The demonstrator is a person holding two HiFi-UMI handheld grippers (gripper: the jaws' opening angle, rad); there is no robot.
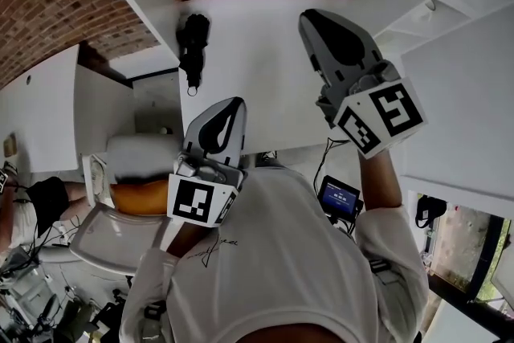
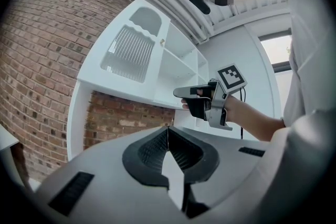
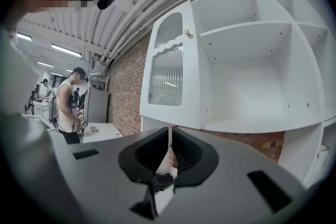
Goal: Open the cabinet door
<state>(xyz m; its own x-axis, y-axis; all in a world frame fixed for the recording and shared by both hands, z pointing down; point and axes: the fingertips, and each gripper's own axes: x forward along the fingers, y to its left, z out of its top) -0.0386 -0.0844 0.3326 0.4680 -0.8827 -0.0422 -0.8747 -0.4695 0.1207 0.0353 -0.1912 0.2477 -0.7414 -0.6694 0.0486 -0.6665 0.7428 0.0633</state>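
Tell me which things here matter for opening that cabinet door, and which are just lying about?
For the job: cabinet door with ribbed glass, already swung open; white cabinet; right tool and left tool, both shut and empty.
Just around: brick wall; worktop; person standing by it; small lit screen.

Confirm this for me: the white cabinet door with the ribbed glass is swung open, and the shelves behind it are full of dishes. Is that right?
Not quite. The cabinet door with the ribbed glass is swung open, but the shelves behind it are bare, not full of dishes. The right gripper view looks straight into them.
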